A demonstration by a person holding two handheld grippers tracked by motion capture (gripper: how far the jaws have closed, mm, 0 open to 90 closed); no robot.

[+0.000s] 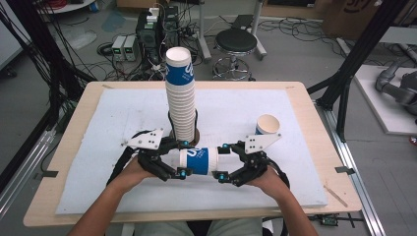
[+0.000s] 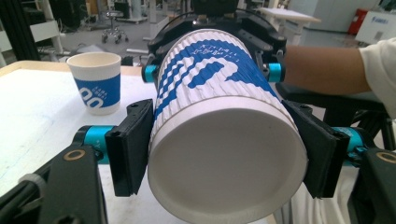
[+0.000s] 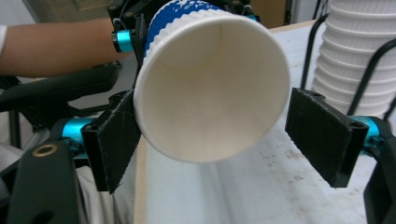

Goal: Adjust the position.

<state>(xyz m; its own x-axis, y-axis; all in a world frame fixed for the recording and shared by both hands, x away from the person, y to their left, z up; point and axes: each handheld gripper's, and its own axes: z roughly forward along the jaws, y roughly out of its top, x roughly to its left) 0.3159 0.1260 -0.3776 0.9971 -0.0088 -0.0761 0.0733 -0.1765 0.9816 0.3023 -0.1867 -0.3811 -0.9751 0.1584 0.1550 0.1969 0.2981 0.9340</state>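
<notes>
A white and blue paper cup (image 1: 196, 161) lies level above the white mat, between my two grippers. My left gripper (image 1: 183, 158) is shut on its base end; in the left gripper view both pads (image 2: 133, 144) press the ribbed wall of the cup (image 2: 219, 140), whose bottom faces the camera. My right gripper (image 1: 222, 161) stands around the rim end. In the right gripper view the cup's open mouth (image 3: 210, 93) faces the camera. The left pad (image 3: 114, 140) is at the rim and the right pad (image 3: 322, 135) stands just off it, so this gripper is open.
A tall stack of cups (image 1: 179, 98) in a black wire holder stands just behind the grippers. A single upright cup (image 1: 268, 125) sits to the right. The white mat (image 1: 123, 113) covers the wooden table (image 1: 305, 103). A stool (image 1: 236, 42) and cables lie beyond.
</notes>
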